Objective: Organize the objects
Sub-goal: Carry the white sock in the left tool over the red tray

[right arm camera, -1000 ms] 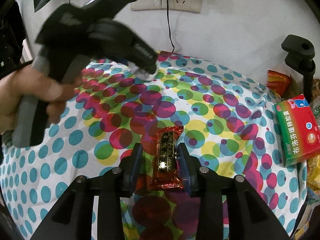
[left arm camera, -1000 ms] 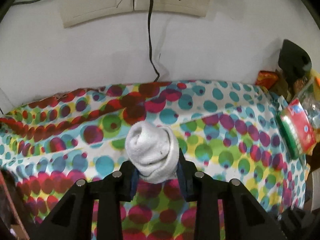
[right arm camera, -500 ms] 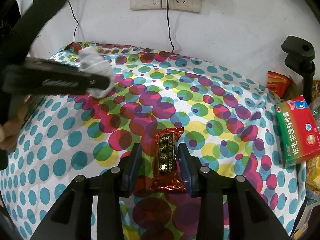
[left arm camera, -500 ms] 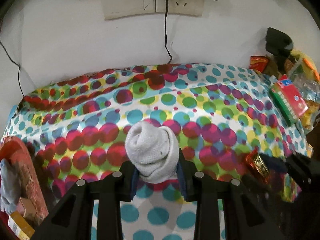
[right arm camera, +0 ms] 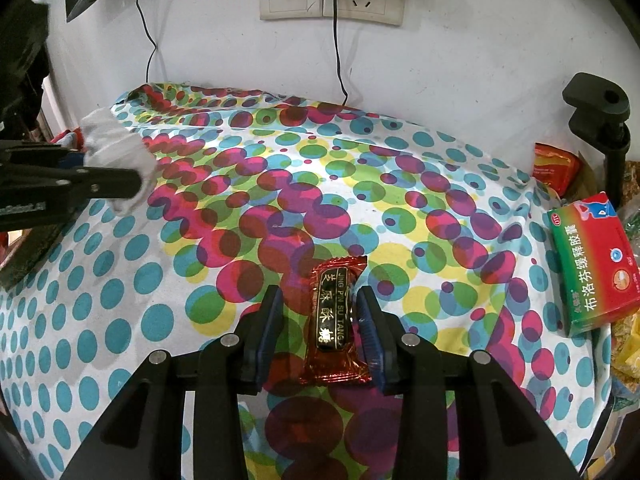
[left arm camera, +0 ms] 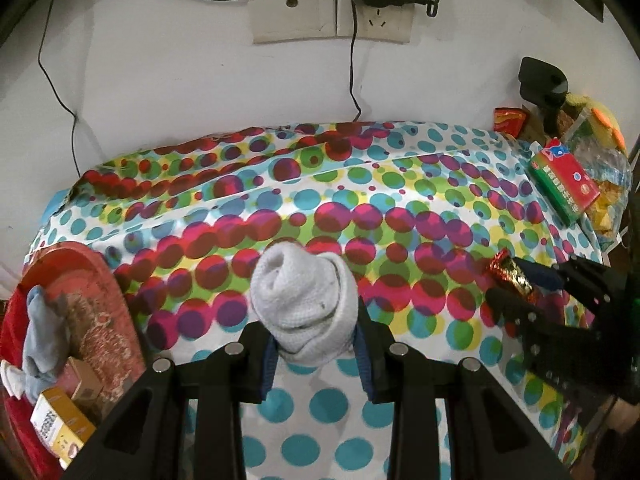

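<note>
Meanwhile left gripper (left arm camera: 316, 344) clamps sock (left arm camera: 305, 304); right gripper (right arm camera: 320, 328) straddles candy (right arm camera: 335, 324).

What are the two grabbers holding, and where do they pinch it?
The left gripper pinches a rolled white sock at its lower end. The right gripper squeezes a red foil-wrapped candy bar by its long sides.

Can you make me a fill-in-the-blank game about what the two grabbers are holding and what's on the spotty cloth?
1. The left gripper is holding a rolled-up white ____.
2. The right gripper is holding a candy in a shiny ____ wrapper.
3. The tablecloth is covered with colorful ____.
4. The red and green box lies near the ____ edge of the table in the right wrist view.

Missing words: sock, red, dots, right
</note>
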A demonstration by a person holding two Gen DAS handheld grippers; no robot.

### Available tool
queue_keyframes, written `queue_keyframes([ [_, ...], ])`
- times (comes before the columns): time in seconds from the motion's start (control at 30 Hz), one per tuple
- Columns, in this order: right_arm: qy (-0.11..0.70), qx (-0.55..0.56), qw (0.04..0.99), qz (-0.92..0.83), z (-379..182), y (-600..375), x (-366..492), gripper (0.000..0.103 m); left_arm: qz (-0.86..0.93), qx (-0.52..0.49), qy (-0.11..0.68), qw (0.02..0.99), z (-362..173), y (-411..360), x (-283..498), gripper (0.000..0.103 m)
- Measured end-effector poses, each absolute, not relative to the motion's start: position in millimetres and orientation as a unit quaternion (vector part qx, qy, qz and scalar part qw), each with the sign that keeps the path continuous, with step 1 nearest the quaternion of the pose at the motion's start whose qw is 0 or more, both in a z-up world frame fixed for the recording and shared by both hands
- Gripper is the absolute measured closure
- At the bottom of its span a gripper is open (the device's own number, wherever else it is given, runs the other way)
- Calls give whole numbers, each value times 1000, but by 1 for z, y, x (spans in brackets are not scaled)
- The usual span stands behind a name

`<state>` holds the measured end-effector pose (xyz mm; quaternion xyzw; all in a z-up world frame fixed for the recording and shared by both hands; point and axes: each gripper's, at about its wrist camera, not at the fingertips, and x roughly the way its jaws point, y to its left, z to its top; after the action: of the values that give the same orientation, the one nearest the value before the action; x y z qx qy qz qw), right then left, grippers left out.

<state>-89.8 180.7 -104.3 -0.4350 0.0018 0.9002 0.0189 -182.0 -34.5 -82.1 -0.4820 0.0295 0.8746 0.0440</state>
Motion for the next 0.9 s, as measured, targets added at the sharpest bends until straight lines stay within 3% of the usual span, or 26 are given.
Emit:
queue_keyframes([
  [0.9,1,-435,17,900,-105,182,-90,64,880,-472,37,-19,-44,-135,-139,70],
])
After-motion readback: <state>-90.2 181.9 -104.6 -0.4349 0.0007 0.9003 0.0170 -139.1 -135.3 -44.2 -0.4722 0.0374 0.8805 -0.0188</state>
